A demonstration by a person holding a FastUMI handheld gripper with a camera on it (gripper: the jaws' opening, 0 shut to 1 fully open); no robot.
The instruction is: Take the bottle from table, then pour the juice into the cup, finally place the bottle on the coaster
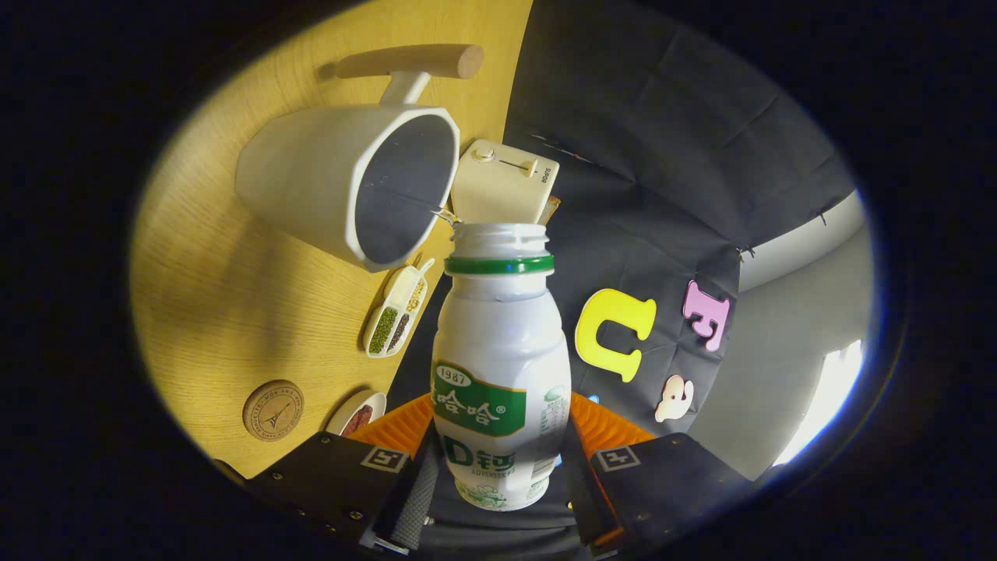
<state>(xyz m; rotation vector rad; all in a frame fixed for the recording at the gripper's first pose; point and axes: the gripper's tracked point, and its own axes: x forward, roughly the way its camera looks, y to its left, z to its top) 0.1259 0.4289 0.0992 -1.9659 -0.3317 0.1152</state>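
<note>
Hand-held gripper (498, 460) clamps plastic bottle (498, 366) (uncapped, tilted) at cup (350, 183).

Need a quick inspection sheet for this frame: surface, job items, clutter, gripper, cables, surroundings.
Surface: wooden table, view rolled sideways.
Bottle: white bottle with green neck ring, uncapped, held between the fingers, mouth close to the cup rim.
Cup: white cup with wooden handle, just beyond the bottle mouth; inside looks dark, contents cannot tell.
Coaster: round coaster on the table, bare.
Clutter: divided dish of beans; small dish; cream box with a knob behind the bottle.
Gripper: hand-held gripper shut on the bottle.
Cables: nothing seen.
Surroundings: black cloth wall.
</note>
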